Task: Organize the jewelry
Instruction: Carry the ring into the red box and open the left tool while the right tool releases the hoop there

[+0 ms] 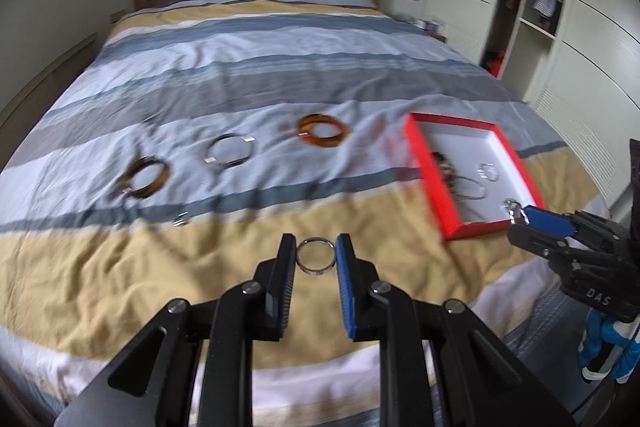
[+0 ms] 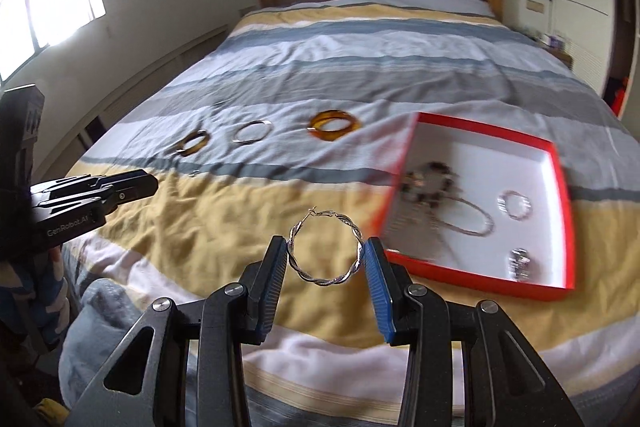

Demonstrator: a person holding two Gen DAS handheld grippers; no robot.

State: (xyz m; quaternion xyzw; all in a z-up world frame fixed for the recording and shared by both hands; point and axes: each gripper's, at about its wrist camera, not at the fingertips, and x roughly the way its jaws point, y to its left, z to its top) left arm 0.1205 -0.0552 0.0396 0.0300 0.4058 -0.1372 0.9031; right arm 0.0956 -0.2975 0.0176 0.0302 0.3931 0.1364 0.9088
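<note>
Striped bedspread below — left gripper pinches a silver ring; right gripper pinches a twisted hoop, red box holding chains and rings just to its right.

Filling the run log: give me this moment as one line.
left tool: shut on silver ring | right tool: shut on twisted hoop earring | red box: open, holds jewelry | three bangles on bed
</note>
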